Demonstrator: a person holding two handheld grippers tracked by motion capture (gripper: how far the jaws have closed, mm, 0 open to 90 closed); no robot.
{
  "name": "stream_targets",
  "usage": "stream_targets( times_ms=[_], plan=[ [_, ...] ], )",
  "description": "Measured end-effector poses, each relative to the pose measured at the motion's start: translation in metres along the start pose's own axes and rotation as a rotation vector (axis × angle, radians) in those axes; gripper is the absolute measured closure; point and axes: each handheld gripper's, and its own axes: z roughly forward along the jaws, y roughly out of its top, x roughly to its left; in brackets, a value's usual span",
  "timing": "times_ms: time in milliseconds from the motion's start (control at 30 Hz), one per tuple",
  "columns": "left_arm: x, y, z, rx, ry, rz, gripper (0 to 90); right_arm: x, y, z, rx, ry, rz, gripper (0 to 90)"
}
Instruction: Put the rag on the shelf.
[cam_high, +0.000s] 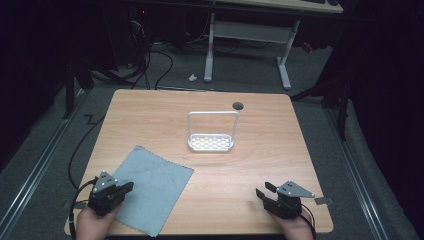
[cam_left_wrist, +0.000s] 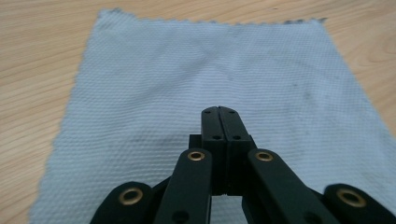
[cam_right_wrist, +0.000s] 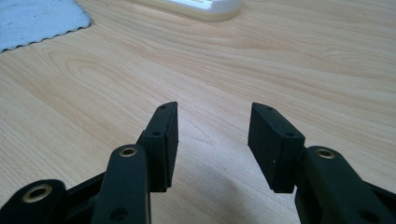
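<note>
A grey-blue cloth (cam_high: 150, 187) lies flat on the near left of the wooden table (cam_high: 260, 135). My left gripper (cam_high: 127, 187) rests over its left edge, jaws pressed together with nothing between them; in the left gripper view the shut tips (cam_left_wrist: 220, 112) hover just above the cloth (cam_left_wrist: 205, 79). My right gripper (cam_high: 265, 190) sits at the near right, open, over bare wood (cam_right_wrist: 212, 109). A white rack (cam_high: 211, 142) with a tall wire handle stands at the table's middle; its base (cam_right_wrist: 201, 7) shows at the top of the right gripper view, with the cloth corner (cam_right_wrist: 37, 18) at upper left.
A dark round hole (cam_high: 238, 105) sits near the table's far edge. Beyond the table stand a white desk frame (cam_high: 247, 35) and cables on the grey floor. Metal rails run along both sides of the table.
</note>
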Motion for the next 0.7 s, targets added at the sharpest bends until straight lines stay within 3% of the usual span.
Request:
stream_targets(
  times_ms=[233, 433, 567, 633, 700],
  plan=[
    [-0.026, -0.007, 0.015, 0.118, -0.013, 0.092, 90.0, 0.003, 0.005, 0.009, 0.005, 0.026, -0.028, 53.7],
    [-0.035, -0.005, 0.020, 0.115, -0.038, 0.106, 90.0, 0.004, 0.006, 0.009, 0.003, 0.031, -0.031, 53.8],
    [-0.052, 0.001, 0.030, 0.111, -0.082, 0.131, 89.9, 0.003, 0.005, 0.010, 0.009, 0.034, -0.029, 53.8],
    [-0.070, 0.008, 0.042, 0.111, -0.128, 0.164, 89.9, 0.002, 0.004, 0.010, 0.013, 0.034, -0.023, 53.8],
    [-0.077, 0.011, 0.046, 0.113, -0.140, 0.181, 89.9, 0.002, 0.003, 0.009, 0.016, 0.032, -0.018, 53.8]
  ],
)
